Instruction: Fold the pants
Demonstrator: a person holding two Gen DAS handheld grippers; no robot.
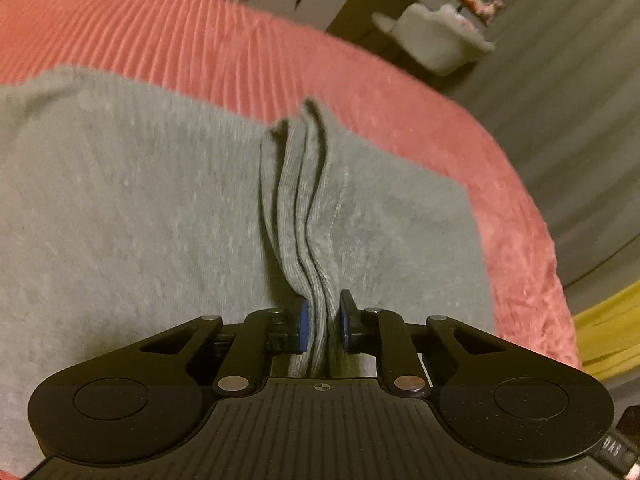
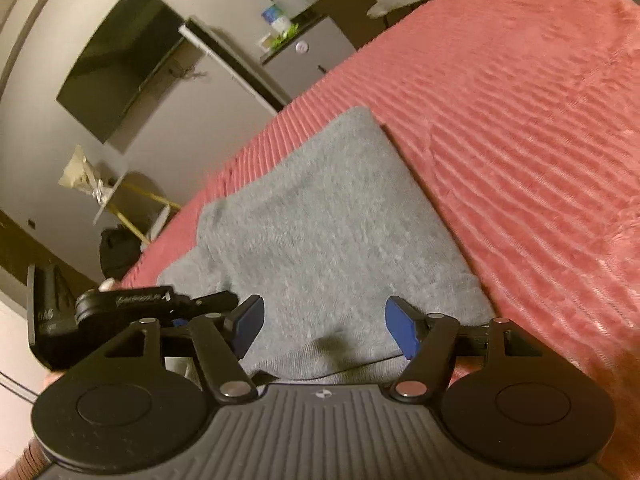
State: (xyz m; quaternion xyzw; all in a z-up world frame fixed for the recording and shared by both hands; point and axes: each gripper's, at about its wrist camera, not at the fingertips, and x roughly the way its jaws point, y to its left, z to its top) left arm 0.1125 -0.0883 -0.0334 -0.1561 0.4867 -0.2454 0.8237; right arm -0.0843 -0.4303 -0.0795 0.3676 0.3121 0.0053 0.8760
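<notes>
Layers of gray cloth sit pinched in the left claw, its blue pads pressed against a bunched ridge of the pants that rises from the flat fabric. The right claw is spread wide above the pants, gripping nothing. The pants lie folded flat on the bed's pink ribbed blanket, near its edge. Beyond the bed a dark television hangs on the wall, with gray cabinets beside it.
</notes>
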